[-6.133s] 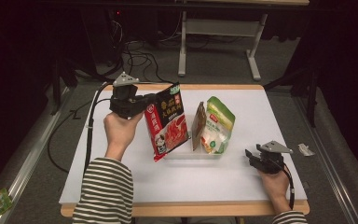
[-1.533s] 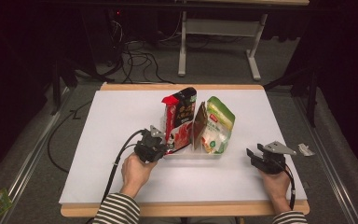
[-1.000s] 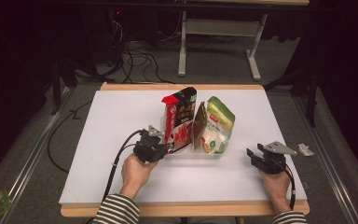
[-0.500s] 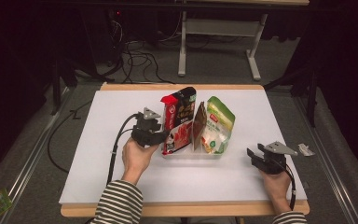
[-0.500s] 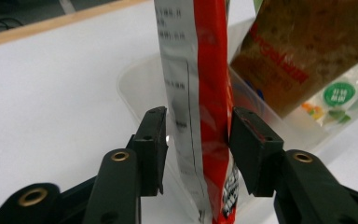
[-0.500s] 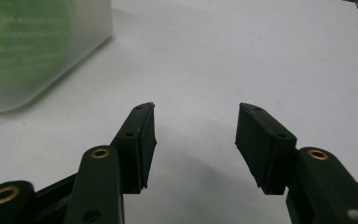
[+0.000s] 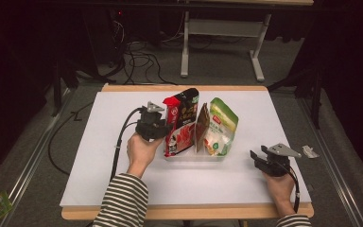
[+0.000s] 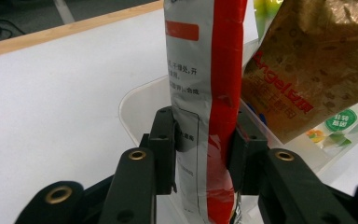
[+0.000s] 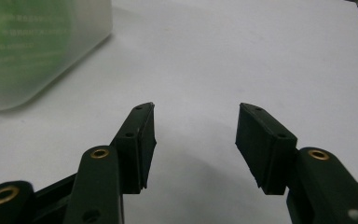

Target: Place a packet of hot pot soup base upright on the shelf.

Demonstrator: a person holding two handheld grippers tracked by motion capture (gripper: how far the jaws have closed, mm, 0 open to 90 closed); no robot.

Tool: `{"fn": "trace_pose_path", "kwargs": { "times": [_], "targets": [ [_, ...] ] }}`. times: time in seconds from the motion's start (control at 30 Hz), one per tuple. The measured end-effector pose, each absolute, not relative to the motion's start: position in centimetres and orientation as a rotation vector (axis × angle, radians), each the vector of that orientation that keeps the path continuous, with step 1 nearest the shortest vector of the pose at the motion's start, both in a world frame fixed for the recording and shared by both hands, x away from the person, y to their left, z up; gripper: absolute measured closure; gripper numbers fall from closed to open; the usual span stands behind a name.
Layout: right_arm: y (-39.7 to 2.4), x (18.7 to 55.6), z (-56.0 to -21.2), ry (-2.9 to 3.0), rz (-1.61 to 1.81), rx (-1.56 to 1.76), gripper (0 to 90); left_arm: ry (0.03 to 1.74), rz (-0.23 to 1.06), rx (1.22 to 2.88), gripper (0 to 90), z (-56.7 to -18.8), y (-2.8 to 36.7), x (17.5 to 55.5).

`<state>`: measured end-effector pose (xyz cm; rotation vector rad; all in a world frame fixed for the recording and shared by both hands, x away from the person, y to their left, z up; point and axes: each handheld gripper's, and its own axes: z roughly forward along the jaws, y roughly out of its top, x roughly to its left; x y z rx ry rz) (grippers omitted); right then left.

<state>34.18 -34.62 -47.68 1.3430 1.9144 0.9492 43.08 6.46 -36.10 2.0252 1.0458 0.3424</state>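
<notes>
Here, a white table [image 7: 123, 189] stands amid dark floor cables [image 7: 137, 52].

Red-and-black packet [image 7: 182, 120] with a white back panel, printed in dark text, and a red side strip. Brown pouch [image 7: 202, 127], speckled, with red lettering. Green-and-white bag [image 7: 221, 126], yellow near the top. Clear, frosted tray [image 7: 194, 156]. White table [image 7: 264, 113], edged in pale wood. Black-and-white stripes on the sleeve [image 7: 123, 201]. Black left gripper [image 8: 204, 137] and black right gripper [image 9: 195, 140], both with brass-coloured rivets.
</notes>
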Motion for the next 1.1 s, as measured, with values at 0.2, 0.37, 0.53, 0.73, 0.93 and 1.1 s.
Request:
{"fn": "trace_pose_path", "kwargs": {
  "times": [0.2,0.37,0.53,0.73,0.93,1.1],
  "targets": [
    [-34.6,34.2,-47.7,1.91,0.947,1.341,47.8,1.048,0.373,2.0,68.8,-36.5,6.5,42.3],
    [-34.5,34.2,-47.7,1.915,0.941,1.337,47.7,1.044,0.402,1.989,70.2,-36.8,6.6,41.6],
    [-34.5,34.1,-47.7,1.913,0.941,1.335,47.7,1.043,0.43,2.002,71.2,-37.4,6.5,41.0],
    [-34.5,34.1,-47.7,1.916,0.936,1.341,47.7,1.045,0.433,1.991,71.8,-38.0,6.8,40.3],
    [-34.4,34.1,-47.7,1.915,0.936,1.343,47.6,1.045,0.422,1.99,71.9,-38.3,7.0,40.0],
    [-34.5,34.1,-47.7,1.916,0.935,1.34,47.5,1.049,0.419,1.995,71.9,-38.7,7.1,39.7]
  ]
}}
